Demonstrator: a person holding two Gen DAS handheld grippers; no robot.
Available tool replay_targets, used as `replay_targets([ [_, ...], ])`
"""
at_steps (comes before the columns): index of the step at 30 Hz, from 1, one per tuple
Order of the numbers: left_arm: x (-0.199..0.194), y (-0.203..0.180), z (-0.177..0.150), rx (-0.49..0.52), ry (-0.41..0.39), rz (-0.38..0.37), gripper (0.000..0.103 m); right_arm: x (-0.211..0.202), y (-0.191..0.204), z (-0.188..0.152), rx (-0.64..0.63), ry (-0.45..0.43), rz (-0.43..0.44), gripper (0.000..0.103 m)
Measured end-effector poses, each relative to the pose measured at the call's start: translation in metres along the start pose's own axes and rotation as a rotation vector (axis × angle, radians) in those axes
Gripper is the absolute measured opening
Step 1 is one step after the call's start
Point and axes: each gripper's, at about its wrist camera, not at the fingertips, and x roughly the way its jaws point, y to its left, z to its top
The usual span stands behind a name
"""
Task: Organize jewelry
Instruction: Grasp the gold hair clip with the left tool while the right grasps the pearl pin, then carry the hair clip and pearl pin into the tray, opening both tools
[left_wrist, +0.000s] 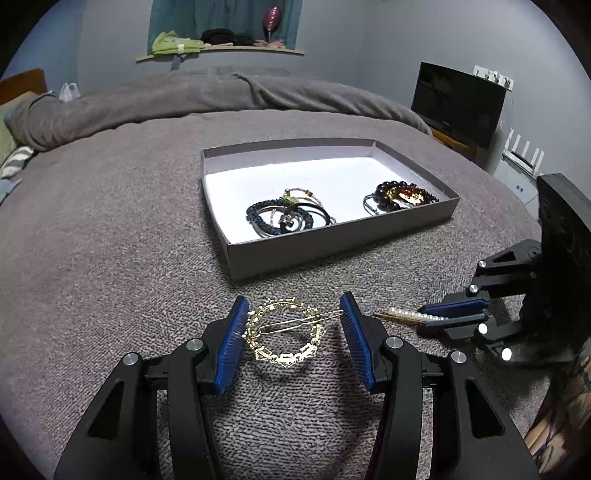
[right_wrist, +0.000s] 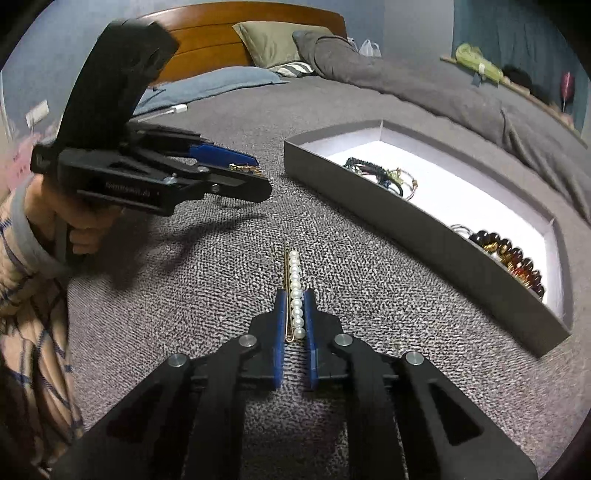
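Bracelets (left_wrist: 286, 216) and beads (left_wrist: 400, 197) already lie in the box (left_wrist: 332, 243). We straddle the gold clip (left_wrist: 284, 334) with left tongs (left_wrist: 293, 314) released; right tongs (right_wrist: 294, 295) pinch the pearl pin (right_wrist: 295, 291).

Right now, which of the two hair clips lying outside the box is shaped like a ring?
The gold circular wreath hair clip, between the open left tongs. The other, a straight gold pin lined with white pearls, sits in the nearly closed right tongs.

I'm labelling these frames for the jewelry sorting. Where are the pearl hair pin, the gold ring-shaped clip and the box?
pearl hair pin (right_wrist: 294, 280): right wrist view, mid pearl row.
gold ring-shaped clip (left_wrist: 284, 334): left wrist view, its bar.
box (left_wrist: 332, 242): left wrist view, near wall.
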Motion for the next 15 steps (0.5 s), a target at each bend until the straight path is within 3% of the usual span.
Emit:
replay_targets([
  [15,-0.005,-0.016,0.016,0.029,-0.079,-0.008,0.052,-0.059,-0.042,-0.005,0.17,-0.229,-0.088,0.009],
])
